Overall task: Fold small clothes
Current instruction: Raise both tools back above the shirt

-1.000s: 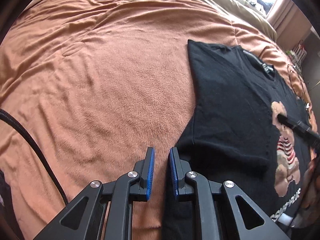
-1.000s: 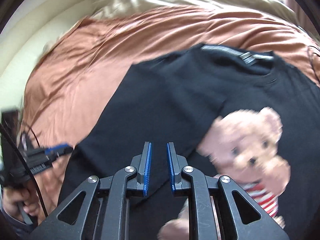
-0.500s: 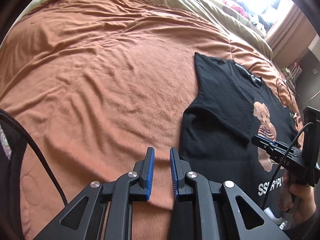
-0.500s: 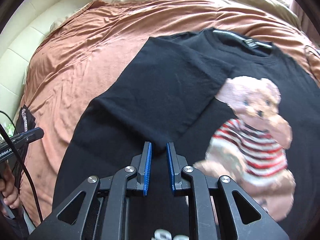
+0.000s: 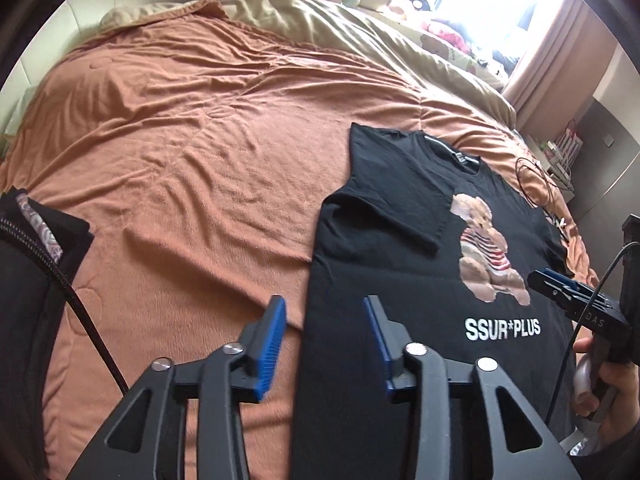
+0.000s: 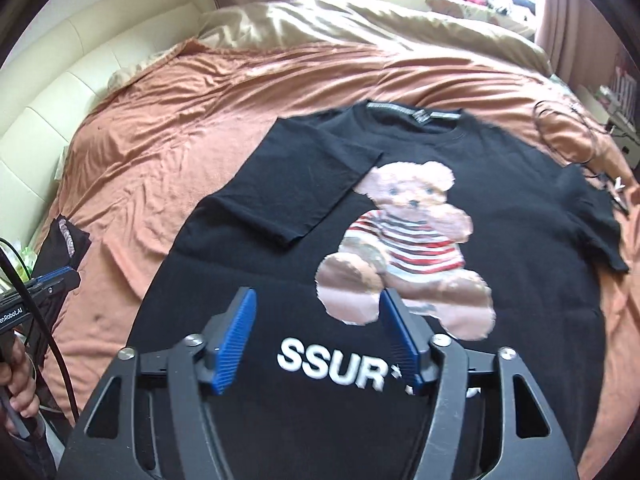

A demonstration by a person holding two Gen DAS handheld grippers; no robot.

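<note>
**Black bear T-shirt half folded on a rust-orange bed cover**

The lower hem of the black cotton T-shirt (image 6: 500, 216) is cut off behind the grippers in both wrist views. Its bear print (image 6: 404, 240) is slightly blurred in the right view, and the white "SSUR*PLUS" lettering is partly covered by a blue pad there. The shirt lies flat, front up, on the soft, wrinkled rust-orange bed cover (image 5: 180, 168), with one short sleeve (image 6: 312, 184) folded inward over the chest (the other sleeve lies spread out). The left gripper (image 5: 325, 338) and right gripper (image 6: 318, 340) hover above the cloth, jaws opening, nothing between the ribbed blue pads
</note>
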